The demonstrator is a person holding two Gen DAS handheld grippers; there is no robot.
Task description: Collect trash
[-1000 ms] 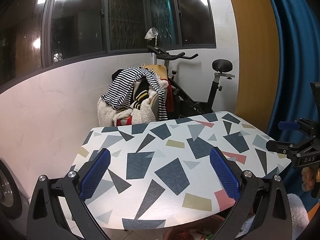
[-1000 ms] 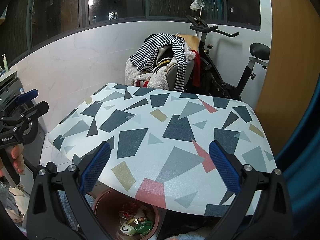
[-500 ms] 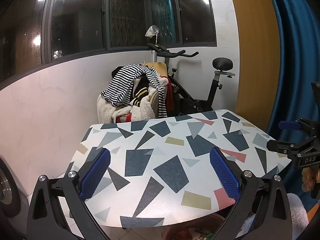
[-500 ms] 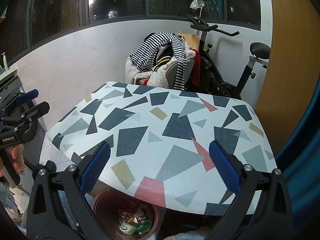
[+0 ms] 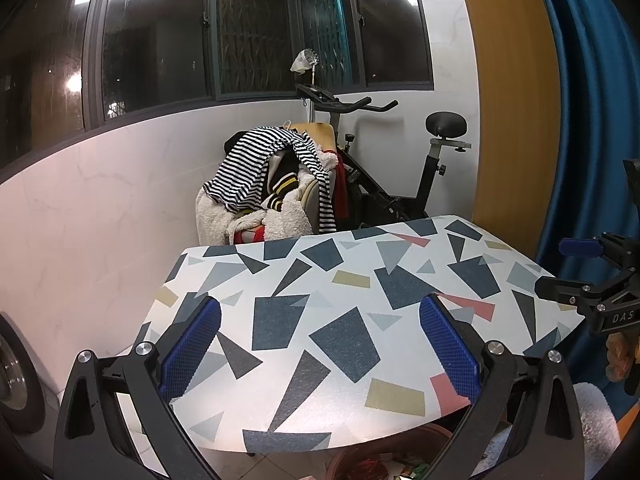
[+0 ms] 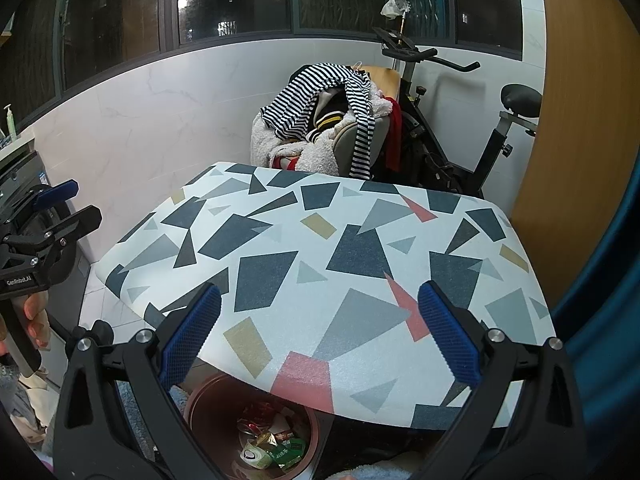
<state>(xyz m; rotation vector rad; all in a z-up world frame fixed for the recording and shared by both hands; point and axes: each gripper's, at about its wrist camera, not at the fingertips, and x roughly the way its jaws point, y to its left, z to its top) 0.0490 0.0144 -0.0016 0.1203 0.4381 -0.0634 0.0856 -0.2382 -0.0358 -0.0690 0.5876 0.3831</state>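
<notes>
Left hand-held gripper is hovering level over the near edge of the bench, blue pads spread wide, nothing between them. Right hand-held gripper is sitting in the same pose: pads wide apart, empty, pointing across the bench toward 12 o'clock.

In the right wrist view the left unit is showing at 9 o'clock, with fingers wrapping its handle. In the left wrist view the right unit is showing at 3 o'clock, beside the blue curtain.

Trash bin is sitting on the floor under the bench's near edge, at 6 o'clock in the right view; trash is lying inside it: wrappers and a small round cup. Left view is catching only its rim at 6 o'clock.

Bench top is carrying only its geometric print. Beyond it at 12 o'clock, a clothes pile with a striped shirt is lying against an exercise bike.
</notes>
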